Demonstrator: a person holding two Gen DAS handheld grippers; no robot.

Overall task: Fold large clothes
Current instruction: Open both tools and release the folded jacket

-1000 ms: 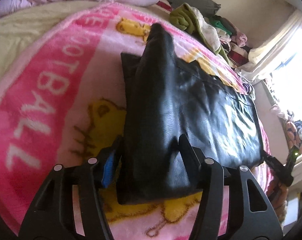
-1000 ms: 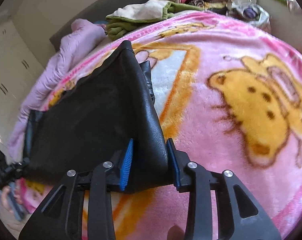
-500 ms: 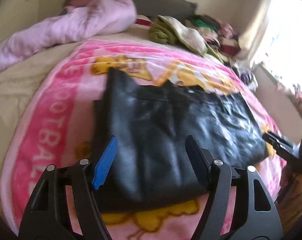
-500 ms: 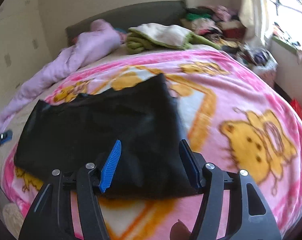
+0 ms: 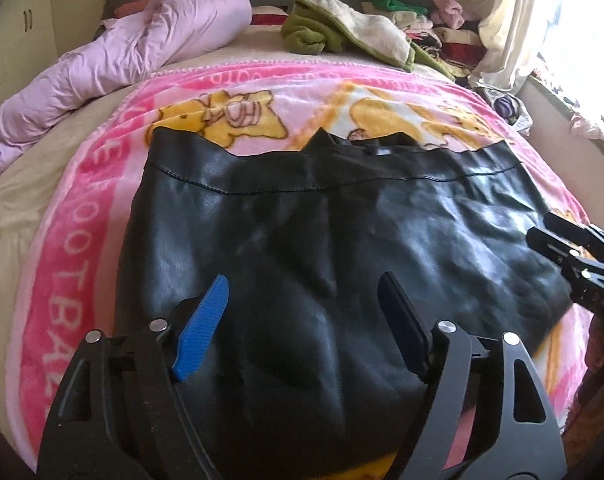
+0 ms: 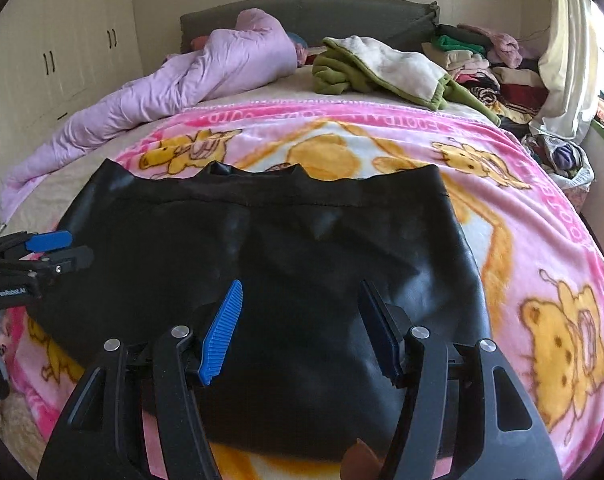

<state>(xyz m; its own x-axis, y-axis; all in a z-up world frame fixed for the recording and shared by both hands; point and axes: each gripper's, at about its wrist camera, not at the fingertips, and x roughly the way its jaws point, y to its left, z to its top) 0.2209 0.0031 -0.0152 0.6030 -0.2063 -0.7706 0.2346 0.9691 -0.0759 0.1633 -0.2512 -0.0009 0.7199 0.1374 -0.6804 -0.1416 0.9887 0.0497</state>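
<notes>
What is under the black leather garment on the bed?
The black leather garment lies flat on the pink cartoon blanket, which shows around its edges. Whatever part of the blanket's print sits beneath it is covered; nothing else under it can be seen.

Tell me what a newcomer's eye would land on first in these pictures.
A glossy black leather-look garment lies spread flat across a bright pink cartoon-bear blanket on the bed. Behind it, by the headboard, sit a rumpled lilac duvet and a green-and-cream fleece.
</notes>
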